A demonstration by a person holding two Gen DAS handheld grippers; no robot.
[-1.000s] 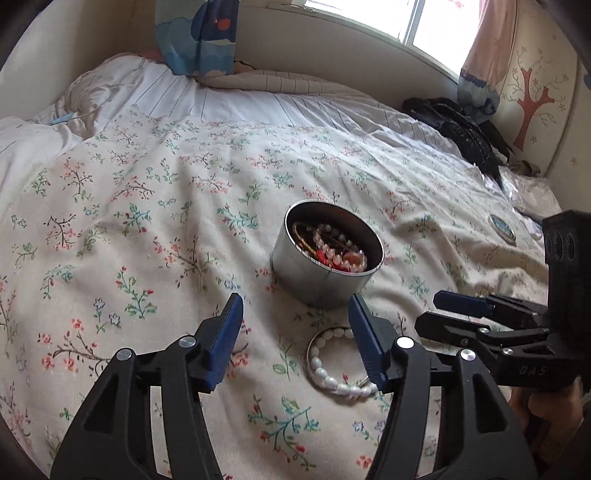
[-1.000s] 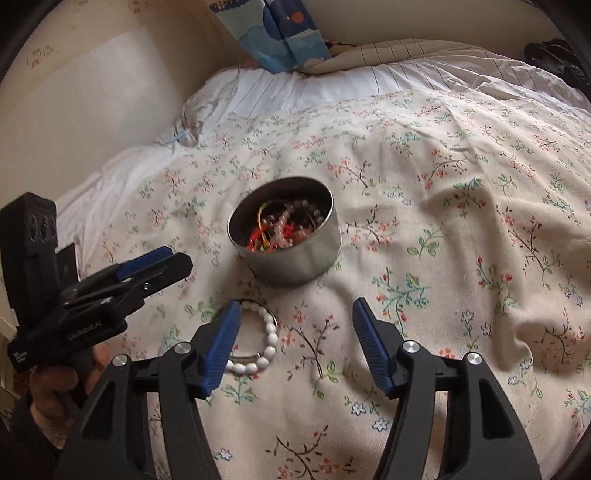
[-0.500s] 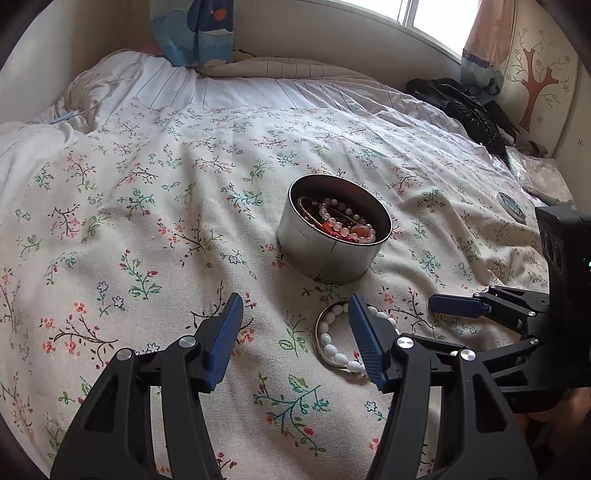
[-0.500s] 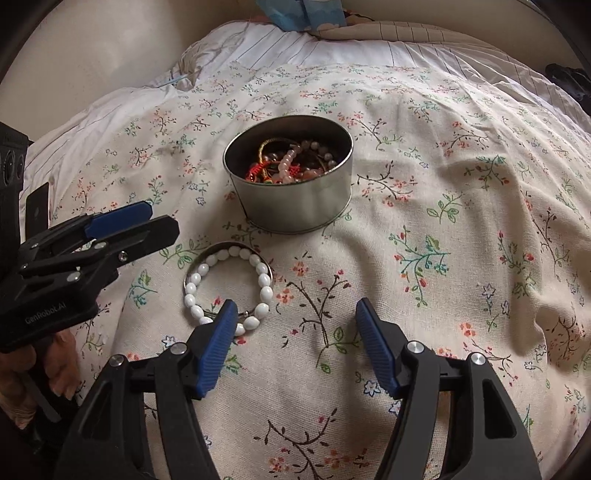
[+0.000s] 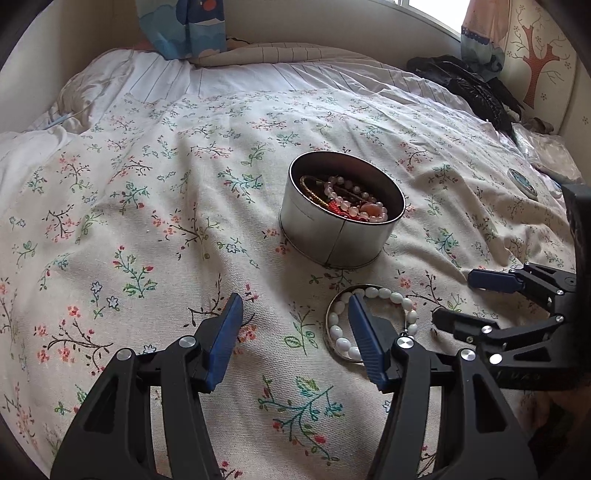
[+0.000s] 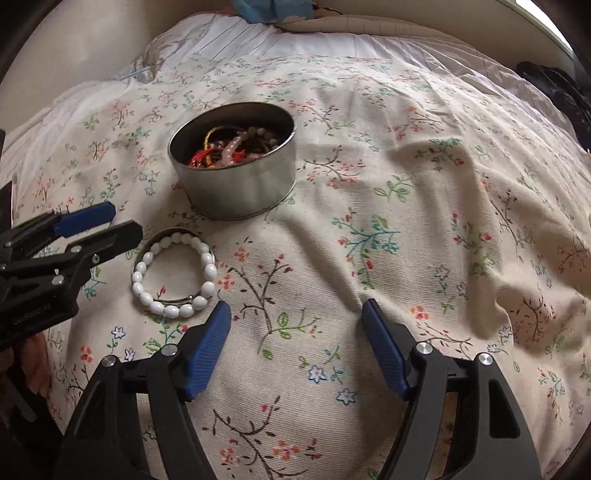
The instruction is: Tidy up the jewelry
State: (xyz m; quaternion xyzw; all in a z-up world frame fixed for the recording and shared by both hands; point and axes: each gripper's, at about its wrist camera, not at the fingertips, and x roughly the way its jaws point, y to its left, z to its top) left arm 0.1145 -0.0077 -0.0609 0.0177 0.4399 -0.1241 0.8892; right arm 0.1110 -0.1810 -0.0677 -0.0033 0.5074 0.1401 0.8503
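A round silver tin (image 5: 340,236) (image 6: 236,184) with several bead bracelets inside stands on the floral bedspread. A white bead bracelet (image 5: 391,297) (image 6: 207,269) lies with a thin metal bangle (image 5: 328,332) just in front of the tin. My left gripper (image 5: 293,306) is open and empty, its right finger over the bracelet's left part. My right gripper (image 6: 295,314) is open and empty, to the right of the bracelet. Each gripper shows in the other's view: the right gripper (image 5: 458,299), the left gripper (image 6: 114,221).
The floral bedspread (image 5: 147,221) covers the bed. A blue patterned pillow (image 5: 184,29) lies at the head. Black clothing (image 5: 472,85) is at the far right. A small round disc (image 5: 522,181) lies right of the tin.
Both grippers moved lower and closer to the bedspread and the white bracelet. The tin and the bracelet stayed in place. Both stayed open.
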